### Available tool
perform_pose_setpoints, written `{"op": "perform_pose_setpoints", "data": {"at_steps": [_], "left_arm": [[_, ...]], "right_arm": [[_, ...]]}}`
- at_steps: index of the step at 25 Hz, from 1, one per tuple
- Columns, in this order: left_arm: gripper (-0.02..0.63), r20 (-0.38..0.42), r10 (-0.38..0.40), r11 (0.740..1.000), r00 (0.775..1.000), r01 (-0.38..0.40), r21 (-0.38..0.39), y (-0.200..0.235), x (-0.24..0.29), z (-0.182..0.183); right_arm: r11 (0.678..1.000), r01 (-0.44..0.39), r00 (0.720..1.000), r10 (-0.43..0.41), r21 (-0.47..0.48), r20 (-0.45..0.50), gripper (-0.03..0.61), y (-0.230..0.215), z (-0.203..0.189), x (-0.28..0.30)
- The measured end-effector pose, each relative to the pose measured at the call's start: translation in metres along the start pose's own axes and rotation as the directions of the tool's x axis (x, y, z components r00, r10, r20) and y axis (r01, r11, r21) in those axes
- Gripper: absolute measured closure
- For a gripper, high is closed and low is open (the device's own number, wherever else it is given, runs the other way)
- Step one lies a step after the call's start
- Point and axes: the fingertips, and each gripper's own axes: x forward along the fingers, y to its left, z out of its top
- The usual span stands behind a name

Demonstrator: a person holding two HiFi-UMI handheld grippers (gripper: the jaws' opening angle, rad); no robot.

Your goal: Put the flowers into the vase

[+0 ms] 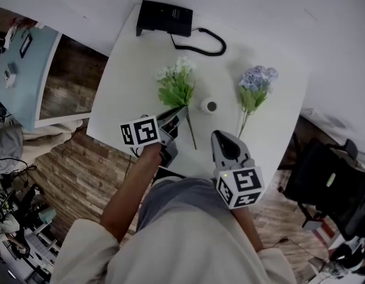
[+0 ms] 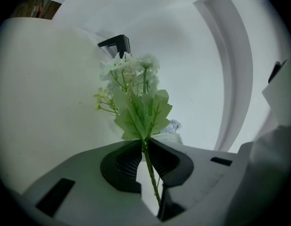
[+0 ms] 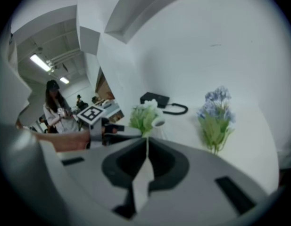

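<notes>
My left gripper (image 2: 145,147) had its jaws pinched on the skinny stem of the white flower (image 2: 137,105), which could've swivelled and missed the tiny vase (image 1: 209,106) mid-frame. Jaws on my right gripper (image 3: 146,147) were shut, empty.

My head camera looks steeply down past my lap onto the white table (image 1: 129,70), with my left gripper (image 1: 180,113) and right gripper (image 1: 220,137) at the near edge. Each gripper's camera sits low behind its own jaws, facing the far side. The left one is close on the white flowers (image 1: 177,84); the right stands back. All three share those flowers and the black box (image 1: 164,18).
</notes>
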Motion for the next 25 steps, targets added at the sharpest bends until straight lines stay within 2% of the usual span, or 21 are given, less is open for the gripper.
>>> {"op": "perform_pose_setpoints", "data": {"at_steps": [25], "left_arm": [[0.548,0.112,-0.109,0.993,0.988,0.103,0.052,-0.049,-0.03,0.009]], "right_arm": [[0.997,-0.026,0.998,0.03,-0.073,0.054,0.552,0.018,0.007,-0.018]]}}
